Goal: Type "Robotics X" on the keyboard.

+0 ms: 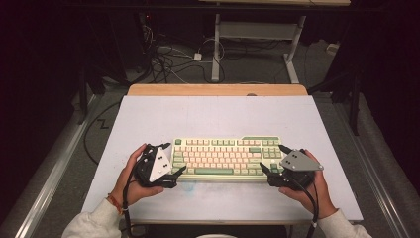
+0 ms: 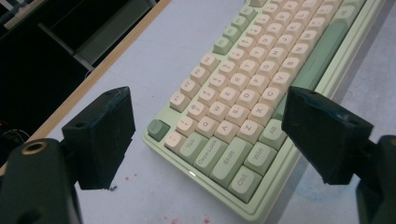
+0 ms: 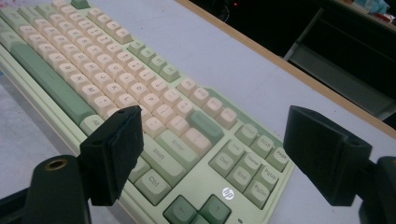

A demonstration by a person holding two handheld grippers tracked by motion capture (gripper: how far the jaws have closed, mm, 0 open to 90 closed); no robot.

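Note:
A pale green keyboard (image 1: 225, 158) with cream and green keys lies on the white table top, near its front edge. My left gripper (image 1: 174, 159) stands open at the keyboard's left end, its jaws astride the left corner (image 2: 205, 154) without closing on it. My right gripper (image 1: 274, 159) stands open at the right end, its jaws straddling the arrow and navigation keys (image 3: 219, 182). A hand holds each gripper. In the right gripper view the keyboard (image 3: 140, 102) runs off to the upper left.
The white table top (image 1: 218, 116) has a wooden strip (image 1: 218, 89) along its far edge. Beyond it, cables and a desk frame (image 1: 216, 44) stand on a grey floor. Faint red specks (image 2: 140, 177) mark the surface by the keyboard's left corner.

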